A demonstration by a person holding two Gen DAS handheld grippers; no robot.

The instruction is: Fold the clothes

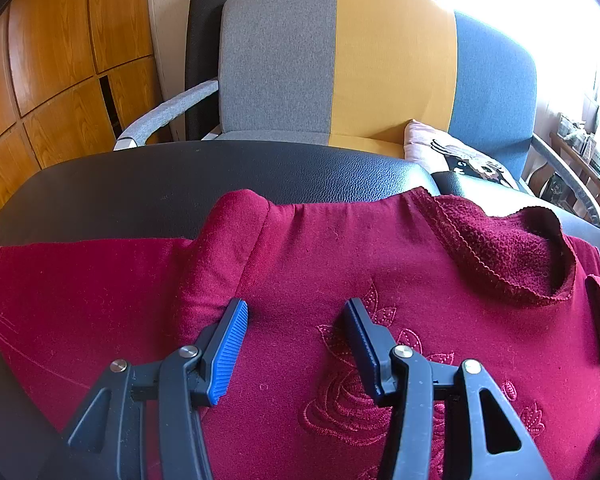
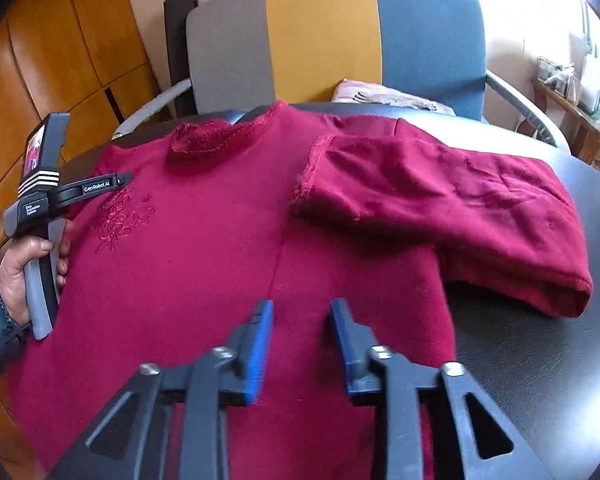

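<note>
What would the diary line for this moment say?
garment: dark red embroidered sweater flat on black table | right sleeve: folded in | left tongs: open | right tongs: open

Behind the black leather-look table top (image 1: 148, 184) stands an armchair (image 1: 340, 68) striped grey, yellow and blue, a pale pink printed cushion (image 1: 452, 152) on its seat, with orange wooden panelling (image 1: 52, 64) on the left and a cluttered shelf (image 1: 588, 152) at right.
</note>
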